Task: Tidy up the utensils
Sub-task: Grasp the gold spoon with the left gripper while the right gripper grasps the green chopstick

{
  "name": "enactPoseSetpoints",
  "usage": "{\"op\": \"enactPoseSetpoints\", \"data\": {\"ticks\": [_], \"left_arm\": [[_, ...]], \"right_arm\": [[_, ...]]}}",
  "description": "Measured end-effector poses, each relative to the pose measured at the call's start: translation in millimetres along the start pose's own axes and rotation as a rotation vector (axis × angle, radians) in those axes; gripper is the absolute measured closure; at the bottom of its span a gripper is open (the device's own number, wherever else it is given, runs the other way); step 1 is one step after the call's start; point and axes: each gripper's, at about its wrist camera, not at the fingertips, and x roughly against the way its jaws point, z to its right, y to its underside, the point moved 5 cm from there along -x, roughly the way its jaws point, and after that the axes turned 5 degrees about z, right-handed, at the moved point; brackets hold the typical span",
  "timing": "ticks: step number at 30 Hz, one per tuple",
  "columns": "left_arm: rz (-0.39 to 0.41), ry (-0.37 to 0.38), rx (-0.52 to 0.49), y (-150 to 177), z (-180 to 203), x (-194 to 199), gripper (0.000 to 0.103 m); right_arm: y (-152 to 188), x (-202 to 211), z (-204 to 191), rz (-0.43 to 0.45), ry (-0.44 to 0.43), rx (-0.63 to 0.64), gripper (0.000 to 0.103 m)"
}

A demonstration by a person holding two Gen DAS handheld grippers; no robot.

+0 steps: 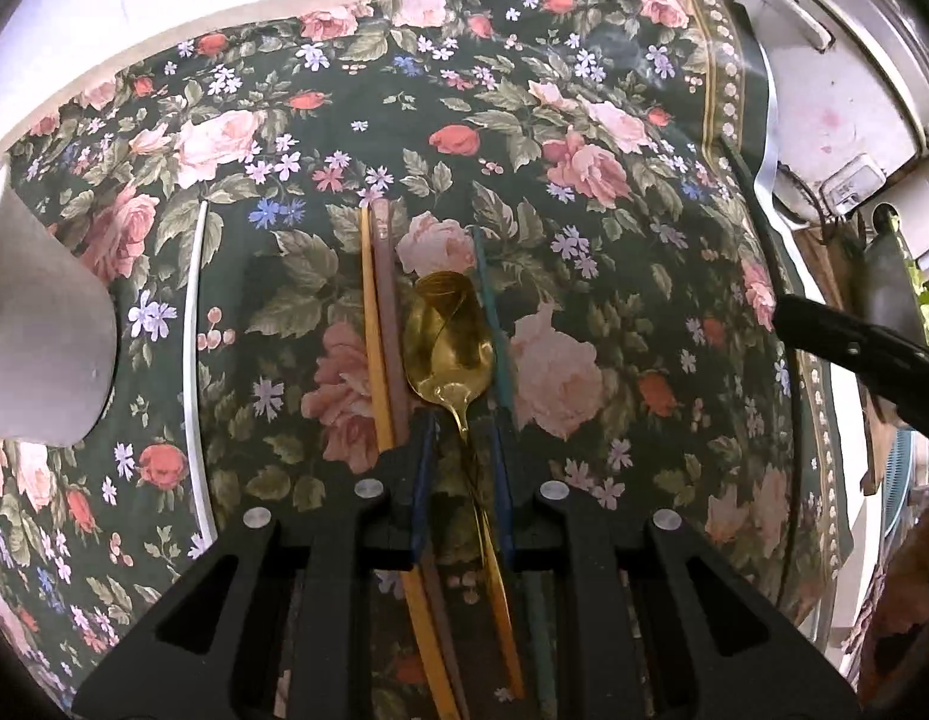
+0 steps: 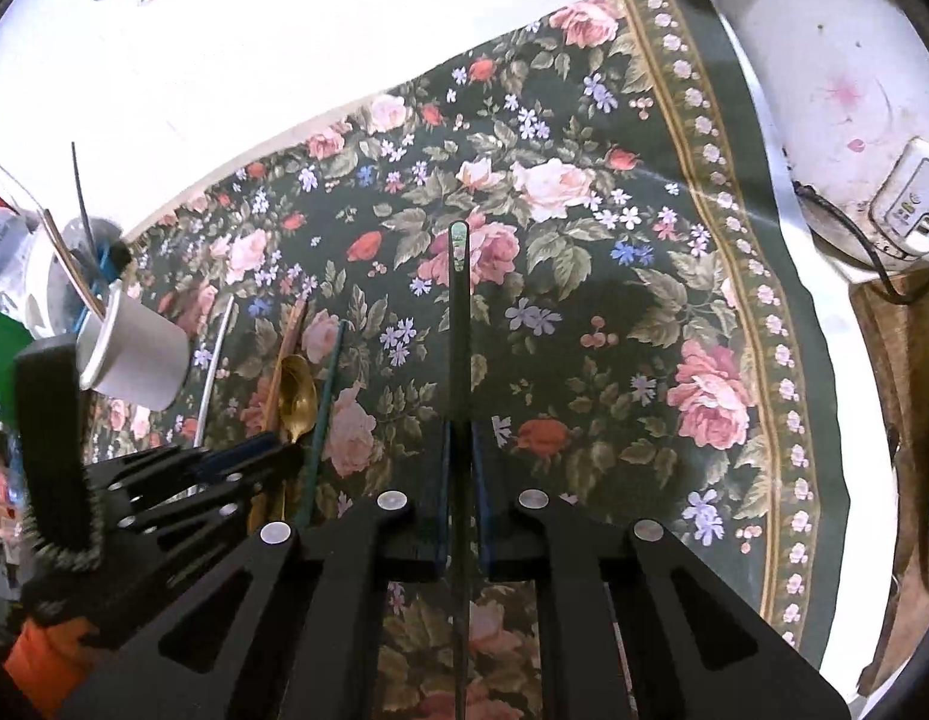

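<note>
A gold spoon [image 1: 449, 342] lies on the floral cloth [image 1: 584, 120] between a yellow chopstick [image 1: 371, 324], a brown chopstick [image 1: 387, 300] and a teal chopstick [image 1: 491, 312]. My left gripper [image 1: 462, 426] straddles the spoon's neck with its jaws a little apart; it also shows in the right wrist view [image 2: 266, 450]. My right gripper [image 2: 459, 438] is shut on a dark chopstick [image 2: 458, 324] that points away from me above the cloth. A white cup [image 2: 137, 354] holding utensils stands at the left.
A white straw [image 1: 191, 324] lies on the cloth left of the chopsticks. The white cup [image 1: 38, 324] is close at the left. A white appliance [image 2: 824, 90] with a cable and plug stands at the cloth's right edge.
</note>
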Motion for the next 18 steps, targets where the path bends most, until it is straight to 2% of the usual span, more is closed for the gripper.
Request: {"op": "enactPoseSetpoints", "data": {"ticks": [5,10,18], "left_arm": [[0.026,-0.021,0.007,-10.3,-1.7,-5.9,0.086],[0.053,-0.018,0.024,-23.3,-2.7,-12.7,0.074],[0.085,-0.079,-0.019,-38.2,3.2,-22.7,0.07]], "right_arm": [[-1.2,7.3,3.3,0.016,-0.018,0.003,0.097],[-3.5,10.2,3.3,0.026,-0.024,0.012,0.097],[-4.5,12.0,5.9,0.025,-0.024,0.009,0.097]]}}
